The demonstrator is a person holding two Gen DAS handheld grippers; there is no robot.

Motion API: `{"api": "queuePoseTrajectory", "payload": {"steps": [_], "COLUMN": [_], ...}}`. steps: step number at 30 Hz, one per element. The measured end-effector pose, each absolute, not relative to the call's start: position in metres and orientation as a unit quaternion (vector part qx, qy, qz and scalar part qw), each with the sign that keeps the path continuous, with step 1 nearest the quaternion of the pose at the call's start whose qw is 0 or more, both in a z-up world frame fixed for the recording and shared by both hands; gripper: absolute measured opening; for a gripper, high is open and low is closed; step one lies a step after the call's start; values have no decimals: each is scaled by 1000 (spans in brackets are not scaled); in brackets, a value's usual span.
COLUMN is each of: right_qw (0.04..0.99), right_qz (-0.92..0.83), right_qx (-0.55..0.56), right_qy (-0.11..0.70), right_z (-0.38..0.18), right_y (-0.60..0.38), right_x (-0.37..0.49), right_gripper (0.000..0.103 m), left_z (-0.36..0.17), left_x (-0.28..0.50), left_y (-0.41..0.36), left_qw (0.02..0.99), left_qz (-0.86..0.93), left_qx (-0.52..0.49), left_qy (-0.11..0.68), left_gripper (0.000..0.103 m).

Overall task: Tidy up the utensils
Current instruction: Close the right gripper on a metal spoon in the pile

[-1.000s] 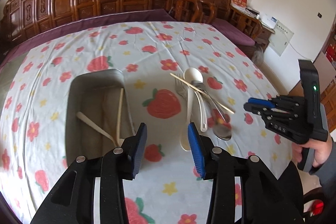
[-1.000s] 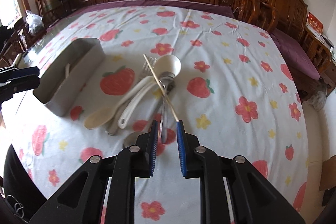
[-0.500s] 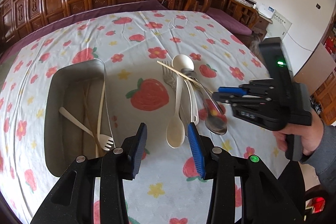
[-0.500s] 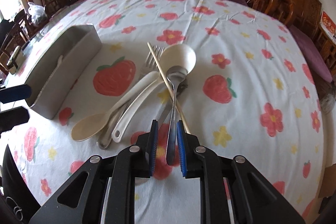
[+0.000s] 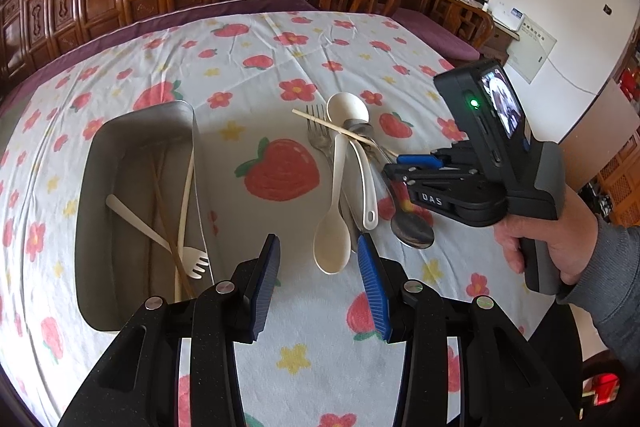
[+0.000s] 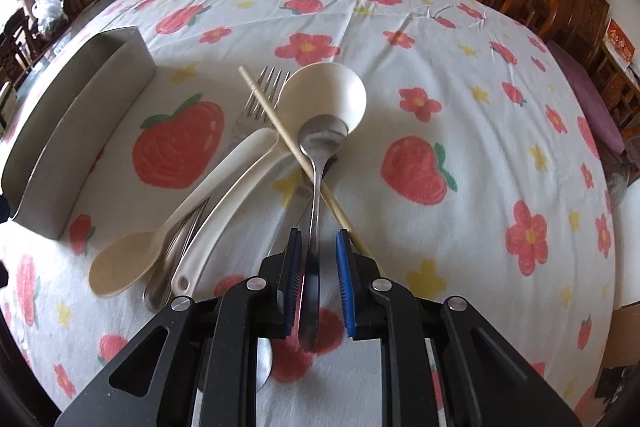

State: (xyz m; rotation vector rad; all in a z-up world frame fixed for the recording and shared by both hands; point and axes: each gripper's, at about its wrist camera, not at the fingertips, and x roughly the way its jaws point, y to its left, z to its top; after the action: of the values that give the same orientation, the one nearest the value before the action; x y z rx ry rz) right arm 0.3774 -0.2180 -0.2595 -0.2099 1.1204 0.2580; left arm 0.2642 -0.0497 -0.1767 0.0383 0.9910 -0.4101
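Right tool (image 6: 316, 263) straddles steel spoon (image 6: 316, 187) on strawberry-print tablecloth (image 6: 460, 99).

Your table wears a white strawberry-and-flower-print cloth (image 5: 280, 59). Toward its left edge you have a rectangular metal tray (image 5: 94, 163); mid-surface lies a pile of cream plastic and steel utensils (image 6: 256, 167).
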Motion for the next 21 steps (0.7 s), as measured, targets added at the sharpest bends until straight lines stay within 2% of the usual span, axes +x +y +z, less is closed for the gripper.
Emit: {"api": "queuePoseTrajectory", "payload": {"steps": [3,4,21], "right_qw": [835,835,857], "right_qz": [108,107,106], "right_qx": [-91,-87,-41], "right_qy": [531,533,502], "right_z": [-259,-260,-223], "right_y": [-220,-221,-257], "right_x": [382,384,346], "right_gripper": [18,7,6], "left_z": [-177,-177,-190], "left_x": [264,264,285], "left_y": [-49,-50,-68], "left_qw": [859,859,852], "left_qz": [-195,-195,-195], "left_qx": [18,19,26], "left_qy": [472,473,485], "left_gripper": [38,38,38]}}
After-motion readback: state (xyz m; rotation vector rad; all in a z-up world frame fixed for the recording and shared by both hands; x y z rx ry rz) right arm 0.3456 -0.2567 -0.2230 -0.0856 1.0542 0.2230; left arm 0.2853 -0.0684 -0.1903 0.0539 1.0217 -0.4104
